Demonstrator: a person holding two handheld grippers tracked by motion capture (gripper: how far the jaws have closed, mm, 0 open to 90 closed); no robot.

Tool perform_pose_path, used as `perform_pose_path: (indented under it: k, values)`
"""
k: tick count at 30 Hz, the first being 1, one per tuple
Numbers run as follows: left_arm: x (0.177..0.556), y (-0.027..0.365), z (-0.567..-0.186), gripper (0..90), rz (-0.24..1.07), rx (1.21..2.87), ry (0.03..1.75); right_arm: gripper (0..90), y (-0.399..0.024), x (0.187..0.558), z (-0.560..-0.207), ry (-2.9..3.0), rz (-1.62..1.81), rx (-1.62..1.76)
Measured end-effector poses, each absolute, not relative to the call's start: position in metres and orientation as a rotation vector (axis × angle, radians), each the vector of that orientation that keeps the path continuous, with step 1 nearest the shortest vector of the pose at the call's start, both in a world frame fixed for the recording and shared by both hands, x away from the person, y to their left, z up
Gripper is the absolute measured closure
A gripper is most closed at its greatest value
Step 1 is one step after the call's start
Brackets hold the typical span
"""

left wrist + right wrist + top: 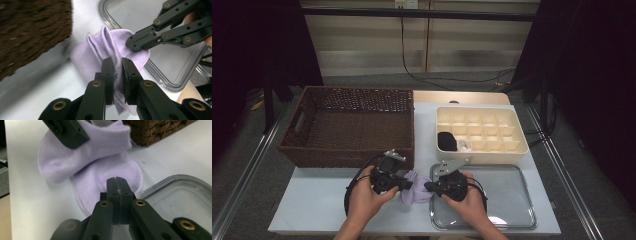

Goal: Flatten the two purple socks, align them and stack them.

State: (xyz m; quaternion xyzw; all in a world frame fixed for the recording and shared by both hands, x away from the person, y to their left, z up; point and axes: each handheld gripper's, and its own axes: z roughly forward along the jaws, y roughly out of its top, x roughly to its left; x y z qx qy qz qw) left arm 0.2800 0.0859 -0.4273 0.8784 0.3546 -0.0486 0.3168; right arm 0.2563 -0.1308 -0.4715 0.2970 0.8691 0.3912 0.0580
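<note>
A lilac sock (416, 189) lies folded on the pale table near its front edge, between my two grippers. My left gripper (408, 185) comes from the left and is shut on a raised fold of the sock (87, 57), with cloth between its jaws (118, 65). My right gripper (428, 186) comes from the right with its jaws pressed fully together (117, 181). Its tips rest on the sock's rounded edge (100, 170) next to the tray rim. Whether cloth is pinched between them I cannot tell. In the left gripper view the right gripper (130, 43) lies on the sock.
A brown wicker basket (357, 93) stands at the back left, close behind the left hand. A cream divided box (482, 155) at the back right holds a black item (446, 141) and a small white one (463, 146). A clear tray (507, 197) sits under the right hand.
</note>
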Motion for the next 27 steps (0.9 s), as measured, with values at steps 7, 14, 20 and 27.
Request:
perform_pose_path:
  k: [7, 14, 20, 27]
  values:
    - [0.277, 0.074, -0.442, 72.1, -0.157, 2.284, 0.901, 90.0, -0.13, 0.256, -0.473, 2.636, 1.19, 0.889]
    - [0.275, 0.084, -0.427, 63.8, -0.116, 2.217, 0.883, 90.0, -0.137, 0.258, -0.469, 2.617, 1.189, 0.915]
    - [0.273, 0.098, -0.416, 62.1, -0.061, 2.199, 0.915, 90.0, -0.136, 0.259, -0.471, 2.621, 1.184, 0.908]
    - [0.278, 0.117, -0.442, 60.5, -0.081, 2.225, 1.062, 90.0, -0.139, 0.26, -0.464, 2.598, 1.192, 0.901]
